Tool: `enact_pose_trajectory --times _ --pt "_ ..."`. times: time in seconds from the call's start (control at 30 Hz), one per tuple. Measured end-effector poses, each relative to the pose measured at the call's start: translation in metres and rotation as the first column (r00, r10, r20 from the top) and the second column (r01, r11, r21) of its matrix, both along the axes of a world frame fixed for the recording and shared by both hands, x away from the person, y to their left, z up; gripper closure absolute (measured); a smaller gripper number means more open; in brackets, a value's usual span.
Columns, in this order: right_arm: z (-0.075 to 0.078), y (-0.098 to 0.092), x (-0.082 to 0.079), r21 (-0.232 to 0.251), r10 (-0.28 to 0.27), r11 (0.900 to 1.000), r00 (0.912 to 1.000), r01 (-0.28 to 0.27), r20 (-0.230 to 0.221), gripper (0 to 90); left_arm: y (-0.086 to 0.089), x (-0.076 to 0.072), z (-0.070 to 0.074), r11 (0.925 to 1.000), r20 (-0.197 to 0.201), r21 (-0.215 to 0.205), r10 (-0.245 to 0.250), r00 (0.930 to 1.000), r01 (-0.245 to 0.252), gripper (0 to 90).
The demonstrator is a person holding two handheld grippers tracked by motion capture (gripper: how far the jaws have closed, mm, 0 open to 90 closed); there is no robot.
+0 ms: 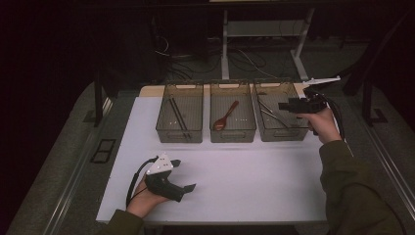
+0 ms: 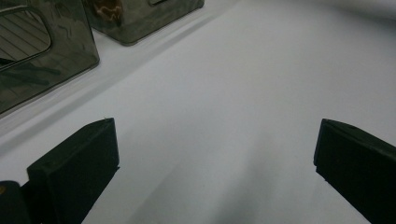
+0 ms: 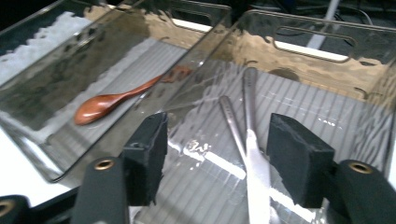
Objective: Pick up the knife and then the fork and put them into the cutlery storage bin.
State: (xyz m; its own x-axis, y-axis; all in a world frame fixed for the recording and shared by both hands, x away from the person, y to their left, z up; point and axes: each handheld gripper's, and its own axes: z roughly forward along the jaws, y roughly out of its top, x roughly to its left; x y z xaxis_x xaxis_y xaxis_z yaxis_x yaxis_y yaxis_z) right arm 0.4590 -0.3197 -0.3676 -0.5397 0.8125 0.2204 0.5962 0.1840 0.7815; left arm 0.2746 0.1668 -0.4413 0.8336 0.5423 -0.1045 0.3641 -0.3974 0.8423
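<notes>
Three smoky clear bins stand in a row at the back of the white table. The right bin holds a metal knife and a second metal utensil, both flat on its ribbed floor. My right gripper hovers over that bin. In the right gripper view, my right gripper is open, with the knife lying below the gap and no pad touching it. A wooden spoon lies in the middle bin. My left gripper rests open on the table at the front left, nothing between its fingers.
The left bin holds dark chopsticks. Bare white table stretches ahead of the left gripper, with bin walls at its upper left. Desk legs and cables lie on the floor behind the table.
</notes>
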Motion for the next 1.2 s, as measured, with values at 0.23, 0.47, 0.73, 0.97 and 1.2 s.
enact_pose_trajectory --times 0.23,0.47,0.73,0.97,1.2 --pt "0.004 0.004 -0.024 -0.009 -0.029 1.0 0.9975 0.03 0.064 28.7 -0.001 0.001 0.0 0.9999 0.003 -0.012 0.004 1.0 -0.004 0.0" --pt "-0.001 0.009 -0.043 0.003 -0.035 0.999 0.9958 0.035 0.085 19.9 -0.002 0.002 0.001 0.9993 -0.009 -0.036 0.007 0.9999 -0.008 0.0" --pt "-0.003 0.02 -0.069 0.004 0.035 0.999 0.9916 -0.036 0.124 17.7 -0.002 0.002 0.001 0.9993 -0.014 -0.036 0.009 0.9999 -0.01 0.0" --pt "-0.006 0.029 -0.094 -0.004 0.094 0.996 0.9842 -0.094 0.15 17.6 -0.001 0.0 0.001 0.9994 -0.009 -0.035 0.003 1.0 -0.003 0.0" --pt "-0.013 0.034 -0.115 -0.011 0.135 0.991 0.978 -0.135 0.159 17.7 -0.001 -0.001 0.002 0.9993 -0.005 -0.036 0.001 1.0 -0.002 0.0"
